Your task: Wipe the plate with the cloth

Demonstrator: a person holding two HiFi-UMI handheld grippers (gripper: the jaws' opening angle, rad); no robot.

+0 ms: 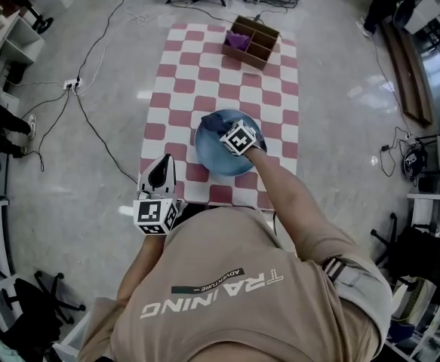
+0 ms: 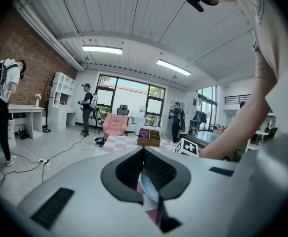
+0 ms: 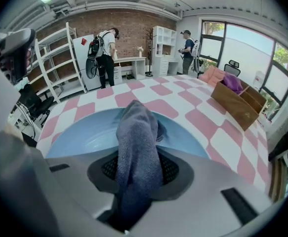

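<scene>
Head view gives us the desk under a pink-and-white checked covering, with grey floor all round it. The blue plate sits on the checks towards the near end, a little right of the middle. Our right arm reaches in over the near edge, and the marker cube on the right gripper covers part of the plate from above. That gripper is tilted down over the plate and its jaws are clamped on the grey-blue cloth. The cloth stands out past the jaw tips and lies over the inside of the plate. The left gripper hangs off the near left corner of the desk, apart from the plate. It points roughly level, jaw tips together with nothing between them. At the far end of the desk, well apart from the plate, stands a wooden box split into compartments. A purple thing lies in its left compartment as we see it from above, though what it is we cannot tell. On the floor to the left, black cables run to a power strip. In the right gripper view a person stands by the brick wall beyond white shelving.
</scene>
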